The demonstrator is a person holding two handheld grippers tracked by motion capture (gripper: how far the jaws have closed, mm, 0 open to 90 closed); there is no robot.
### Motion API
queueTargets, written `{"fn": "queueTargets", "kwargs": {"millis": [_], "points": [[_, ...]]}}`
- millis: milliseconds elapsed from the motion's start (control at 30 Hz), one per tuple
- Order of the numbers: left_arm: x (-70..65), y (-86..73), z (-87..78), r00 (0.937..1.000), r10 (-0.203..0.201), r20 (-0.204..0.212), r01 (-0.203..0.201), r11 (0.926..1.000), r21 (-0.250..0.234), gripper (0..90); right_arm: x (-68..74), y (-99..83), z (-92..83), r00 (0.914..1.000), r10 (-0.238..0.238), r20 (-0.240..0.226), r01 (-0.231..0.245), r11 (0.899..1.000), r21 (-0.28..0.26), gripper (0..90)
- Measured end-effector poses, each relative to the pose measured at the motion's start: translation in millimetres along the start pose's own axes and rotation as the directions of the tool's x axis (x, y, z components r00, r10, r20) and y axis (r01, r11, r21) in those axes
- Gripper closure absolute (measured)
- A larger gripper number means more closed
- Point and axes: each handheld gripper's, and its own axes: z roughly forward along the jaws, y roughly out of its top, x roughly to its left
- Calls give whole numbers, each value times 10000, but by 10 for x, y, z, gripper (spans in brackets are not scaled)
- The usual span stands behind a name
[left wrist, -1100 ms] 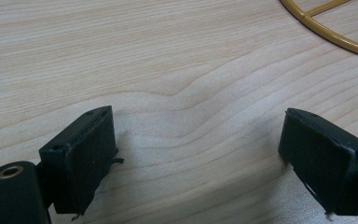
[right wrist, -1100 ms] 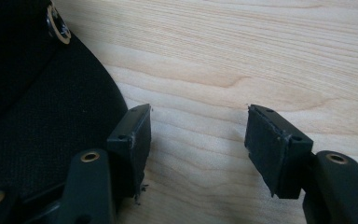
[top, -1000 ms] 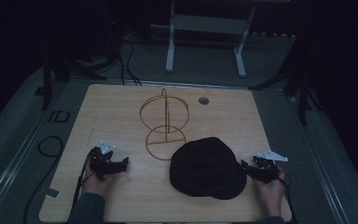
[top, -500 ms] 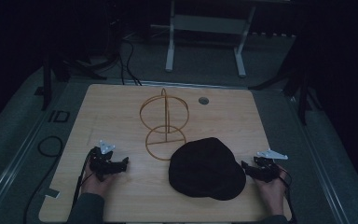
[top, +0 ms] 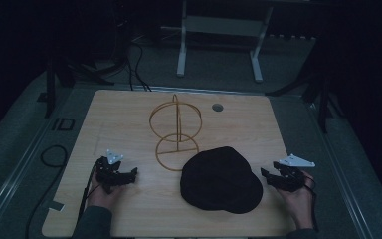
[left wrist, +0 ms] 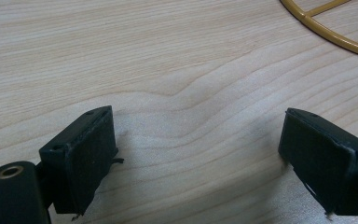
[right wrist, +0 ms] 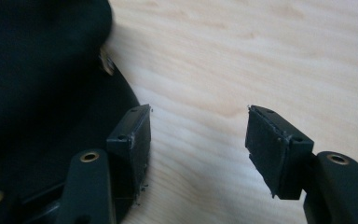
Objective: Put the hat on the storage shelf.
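Right hand-held gripper [top: 271, 178], jaws spread, rests on the pale wooden counter [top: 129, 114] just beside a soft black fabric cap [top: 221, 179]; left hand-held gripper [top: 124, 175] spread, empty. A low grab could snag only cloth, dragging the cap

This looks like a recording lab or studio, not a home. A pale wood-grain counter [top: 129, 119] stands alone in a dark room on grey floor covering [top: 25, 144], lit mainly from above while everything around it falls into black. Loose black cables [top: 134, 64] trail across the floor behind and to the left of it. A white metal stand frame [top: 219, 40] sits on the floor beyond the far edge. The counter has a round cable grommet [top: 217, 107] near its back edge, as office desks do.
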Motion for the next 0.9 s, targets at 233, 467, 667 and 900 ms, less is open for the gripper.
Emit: {"fn": "queueTargets", "kwargs": {"millis": [233, 467, 667, 900], "points": [[0, 0, 0, 10000, -4, -2, 4, 10000, -6, 108, 116, 261, -107, 9940, -808, -732, 792, 9966, -244, 401], [-1, 0, 1, 10000, -21, 2, 21, 10000, -17, 108, 222, 457, -138, 9830, -1167, -1420, 1106, 9926, -501, 400], [-1, 0, 0, 10000, -23, 7, 23, 10000, -8, 108, 385, 655, -142, 9654, -1793, -1893, 1708, 9835, -603, 397], [-1, 0, 0, 10000, -20, 6, 20, 10000, -5, 108, 575, 856, -117, 9385, -2565, -2311, 2501, 9665, -568, 389]]}}
